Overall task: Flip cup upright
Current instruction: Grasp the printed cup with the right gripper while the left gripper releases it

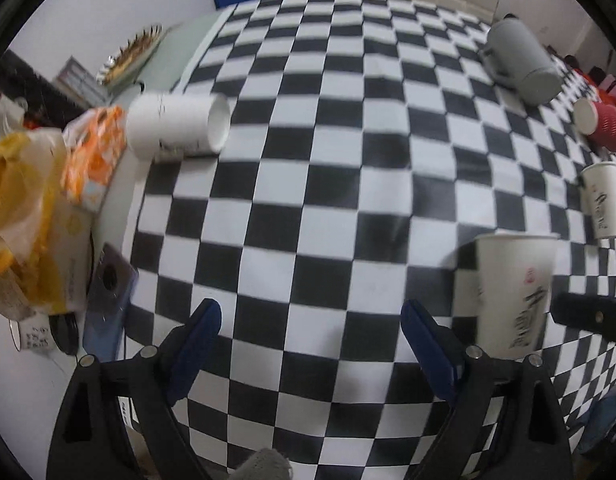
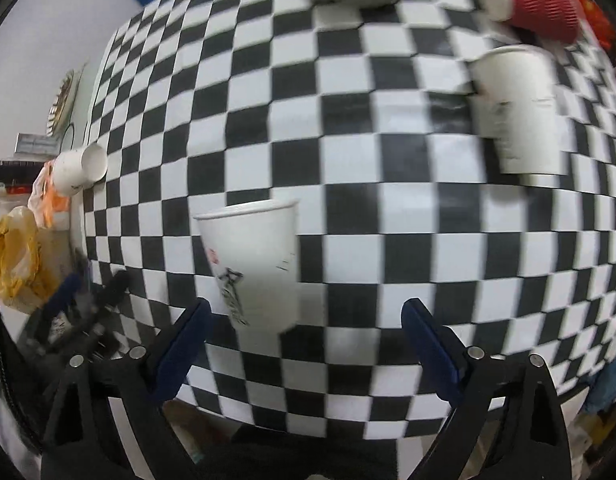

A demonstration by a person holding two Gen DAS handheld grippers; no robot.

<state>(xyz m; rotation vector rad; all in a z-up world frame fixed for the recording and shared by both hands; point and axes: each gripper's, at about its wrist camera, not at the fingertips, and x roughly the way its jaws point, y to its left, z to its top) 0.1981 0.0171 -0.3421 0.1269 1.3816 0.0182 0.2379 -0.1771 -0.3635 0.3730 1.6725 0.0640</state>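
A white paper cup (image 1: 176,128) lies on its side at the left edge of the checkered table (image 1: 308,200), mouth toward the right; it also shows far left in the right wrist view (image 2: 78,170). A white printed cup (image 1: 513,294) stands upright near the front; in the right wrist view this cup (image 2: 254,266) is just ahead of my right gripper (image 2: 308,320). A second upright white cup (image 1: 603,204) (image 2: 519,112) stands further right. My left gripper (image 1: 311,320) is open and empty over the table. My right gripper is open and empty.
A grey jug (image 1: 521,64) and a red ribbed cup (image 1: 601,122) (image 2: 535,2) lie on their sides at the far right. Orange and yellow bags (image 1: 40,188), a phone (image 1: 108,300) and a foil plate (image 1: 128,54) sit off the table's left edge.
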